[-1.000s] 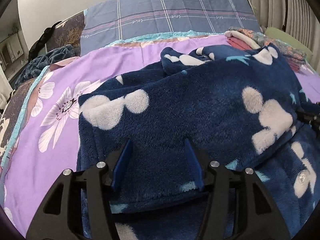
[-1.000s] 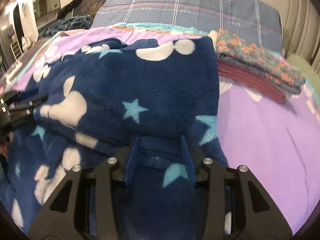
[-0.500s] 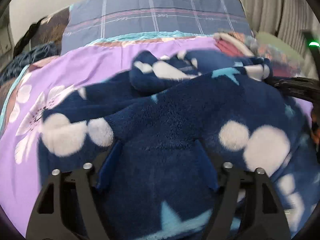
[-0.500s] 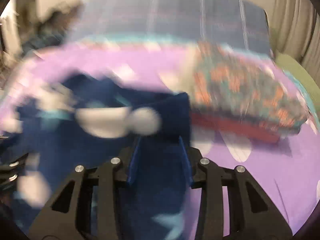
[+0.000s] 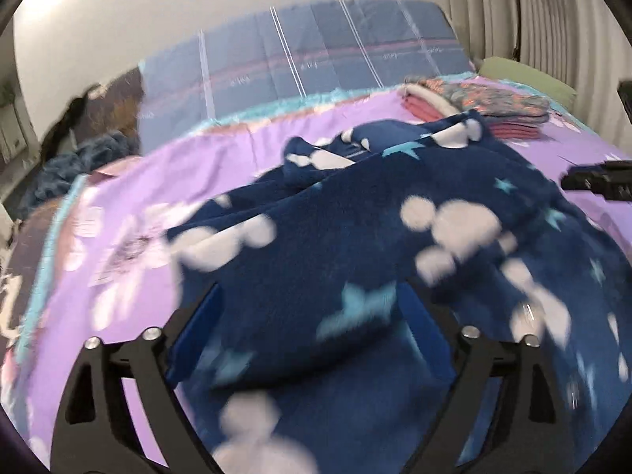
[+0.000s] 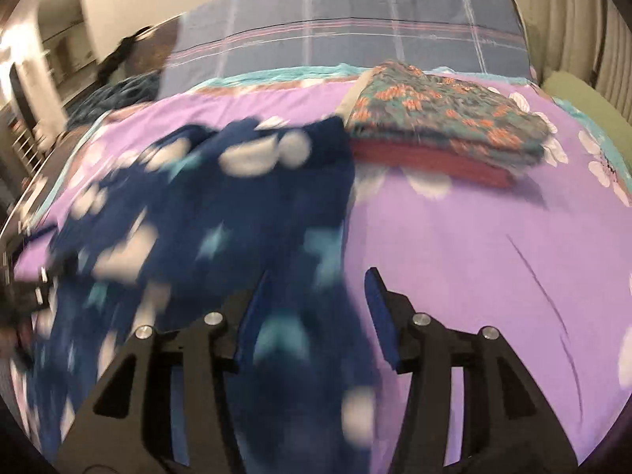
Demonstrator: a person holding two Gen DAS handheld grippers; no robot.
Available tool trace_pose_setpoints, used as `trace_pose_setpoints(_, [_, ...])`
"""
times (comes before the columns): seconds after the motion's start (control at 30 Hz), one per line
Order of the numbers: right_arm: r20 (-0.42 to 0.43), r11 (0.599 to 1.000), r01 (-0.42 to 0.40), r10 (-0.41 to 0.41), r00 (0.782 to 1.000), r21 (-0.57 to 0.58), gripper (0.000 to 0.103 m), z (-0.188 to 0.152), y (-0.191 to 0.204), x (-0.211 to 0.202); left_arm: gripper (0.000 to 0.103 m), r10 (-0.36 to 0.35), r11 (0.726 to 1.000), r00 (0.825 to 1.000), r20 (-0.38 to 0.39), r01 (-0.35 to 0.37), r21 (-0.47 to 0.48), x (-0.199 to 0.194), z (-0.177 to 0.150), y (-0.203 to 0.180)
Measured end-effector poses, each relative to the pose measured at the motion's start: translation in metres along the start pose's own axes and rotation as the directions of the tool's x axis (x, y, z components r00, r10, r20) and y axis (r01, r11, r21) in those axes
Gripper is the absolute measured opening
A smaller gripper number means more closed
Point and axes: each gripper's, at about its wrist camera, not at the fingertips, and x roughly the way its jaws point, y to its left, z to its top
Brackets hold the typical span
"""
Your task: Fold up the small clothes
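A navy fleece garment point(image 5: 355, 245) with white blotches and pale blue stars lies rumpled and partly folded over itself on the purple flowered bedsheet point(image 5: 130, 276). My left gripper point(image 5: 310, 316) hovers over its near fold. Its jaws are opening wide; fleece lies between them, but the pads do not press on it. My right gripper point(image 6: 316, 308) is over the garment's right edge point(image 6: 324, 213), its jaws opening too. Fleece lies by the left pad, bare sheet by the right one. Each gripper shows at the edge of the other's view: right point(image 5: 600, 183), left point(image 6: 23, 288).
A folded stack, floral cloth on red point(image 6: 442, 134), sits on the bed just beyond the garment, also seen as the stack point(image 5: 493, 102). A blue plaid quilt point(image 6: 347, 27) lies along the headboard, a green pillow point(image 6: 580, 94) and curtains point(image 5: 533, 12) at right, and a teal blanket point(image 5: 79, 158) far left.
Both grippers have widened their jaws and let go of the fleece. Both have drawn back and up, so more of the bed shows. The garment has settled on the sheet.
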Motion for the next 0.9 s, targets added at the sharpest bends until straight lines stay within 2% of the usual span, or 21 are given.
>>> trace_pose_setpoints(0.1, [-0.033,0.997,-0.071,0.070,0.997,-0.010,0.050,-0.042,0.007,-0.030,0.094,-0.016,0.999,1.000,0.001,0.017,-0.052,-0.037,-0.033,0.012])
trace_pose_setpoints(0.2, [-0.070,0.978,-0.207,0.206,0.976,-0.012,0.035,-0.079,0.028,-0.053,0.094,0.017,0.997,1.000,-0.021,-0.018,-0.080,-0.059,-0.061,0.017])
trace_pose_setpoints(0.27, [-0.098,0.948,-0.316,0.311,0.945,-0.043,0.025,-0.100,0.051,-0.071,0.094,0.039,0.994,0.999,-0.032,-0.042,-0.100,-0.076,-0.081,0.019])
trace_pose_setpoints(0.33, [-0.133,0.912,-0.400,0.387,0.912,-0.089,0.019,-0.120,0.074,-0.086,0.094,0.038,0.991,0.998,-0.043,-0.043,-0.131,-0.090,-0.099,0.021])
trace_pose_setpoints(0.4, [-0.184,0.888,-0.444,0.419,0.889,-0.123,0.014,-0.138,0.094,-0.095,0.094,0.028,0.987,0.998,-0.052,-0.036,-0.157,-0.102,-0.115,0.022])
trace_pose_setpoints(0.5, [-0.271,0.856,-0.496,0.447,0.852,-0.148,0.013,-0.174,0.117,-0.097,0.094,0.034,0.987,0.998,-0.060,-0.043,-0.154,-0.117,-0.137,0.019])
trace_pose_setpoints(0.53, [-0.302,0.865,-0.475,0.416,0.858,-0.159,0.013,-0.190,0.122,-0.089,0.094,0.035,0.987,0.997,-0.065,-0.045,-0.152,-0.120,-0.143,0.017])
trace_pose_setpoints(0.57, [-0.262,0.875,-0.454,0.404,0.876,-0.169,0.013,-0.198,0.123,-0.091,0.094,0.032,0.987,0.997,-0.075,-0.044,-0.157,-0.122,-0.149,0.015])
trace_pose_setpoints(0.63, [-0.248,0.880,-0.445,0.399,0.883,-0.167,0.013,-0.199,0.124,-0.101,0.094,0.023,0.984,0.996,-0.083,-0.037,-0.176,-0.127,-0.158,0.013])
trace_pose_setpoints(0.67, [-0.247,0.873,-0.467,0.425,0.871,-0.141,0.013,-0.197,0.123,-0.107,0.094,0.016,0.982,0.997,-0.079,-0.030,-0.184,-0.130,-0.160,0.012])
trace_pose_setpoints(0.7, [-0.241,0.854,-0.509,0.475,0.846,-0.103,0.013,-0.194,0.120,-0.111,0.094,0.008,0.981,0.997,-0.073,-0.022,-0.190,-0.134,-0.162,0.011])
trace_pose_setpoints(0.73, [-0.242,0.818,-0.572,0.545,0.803,-0.059,0.013,-0.193,0.119,-0.116,0.094,-0.002,0.981,0.998,-0.062,-0.011,-0.196,-0.139,-0.165,0.010])
trace_pose_setpoints(0.8, [-0.273,0.777,-0.629,0.605,0.748,0.002,0.028,-0.197,0.124,-0.115,0.094,-0.018,0.979,0.999,-0.046,0.008,-0.204,-0.147,-0.170,0.009])
trace_pose_setpoints(0.83, [-0.286,0.770,-0.638,0.619,0.732,0.033,0.044,-0.200,0.126,-0.111,0.094,-0.018,0.978,0.999,-0.044,0.008,-0.210,-0.151,-0.173,0.009])
trace_pose_setpoints(0.87, [-0.291,0.758,-0.649,0.636,0.714,0.063,0.049,-0.200,0.126,-0.107,0.094,-0.018,0.977,0.999,-0.045,0.008,-0.213,-0.153,-0.175,0.009])
trace_pose_setpoints(0.9, [-0.293,0.745,-0.660,0.655,0.697,0.093,0.049,-0.200,0.126,-0.102,0.094,-0.020,0.976,0.999,-0.046,0.010,-0.217,-0.155,-0.178,0.009])
